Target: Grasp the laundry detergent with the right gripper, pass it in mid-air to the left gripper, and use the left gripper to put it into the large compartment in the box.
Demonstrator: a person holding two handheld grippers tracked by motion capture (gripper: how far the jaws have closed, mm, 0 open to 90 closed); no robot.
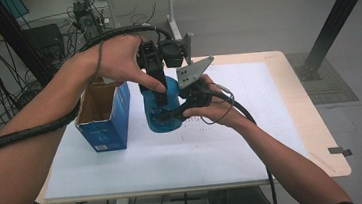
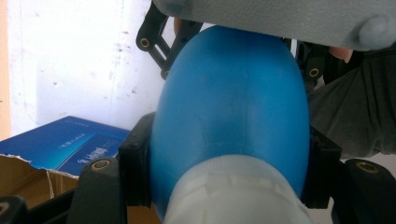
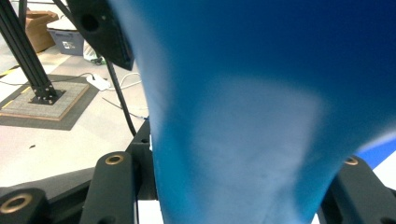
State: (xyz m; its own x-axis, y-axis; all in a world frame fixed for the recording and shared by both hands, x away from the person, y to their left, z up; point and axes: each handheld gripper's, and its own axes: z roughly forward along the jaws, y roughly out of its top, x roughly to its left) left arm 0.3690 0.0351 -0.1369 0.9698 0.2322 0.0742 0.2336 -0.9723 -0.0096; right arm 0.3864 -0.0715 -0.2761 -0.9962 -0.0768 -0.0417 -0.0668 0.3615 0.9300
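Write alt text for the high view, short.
Two hand-held grippers clamp a blue bottle standing on a white table: the left gripper from above, the right gripper from the side. An open blue box stands just left of the bottle.

Blue bottles: one [image 1: 162, 109], upright on the table, with a white cap end seen in the left gripper view [image 2: 233, 140]
Blue cardboard boxes: one [image 1: 108, 121], open at the top, just beside the bottle
Grippers: two, the left gripper [image 1: 157, 91] and the right gripper [image 1: 180, 109]
Hands: two
Tables: one [image 1: 291, 116]
White sheets on the table: one [image 1: 174, 158]
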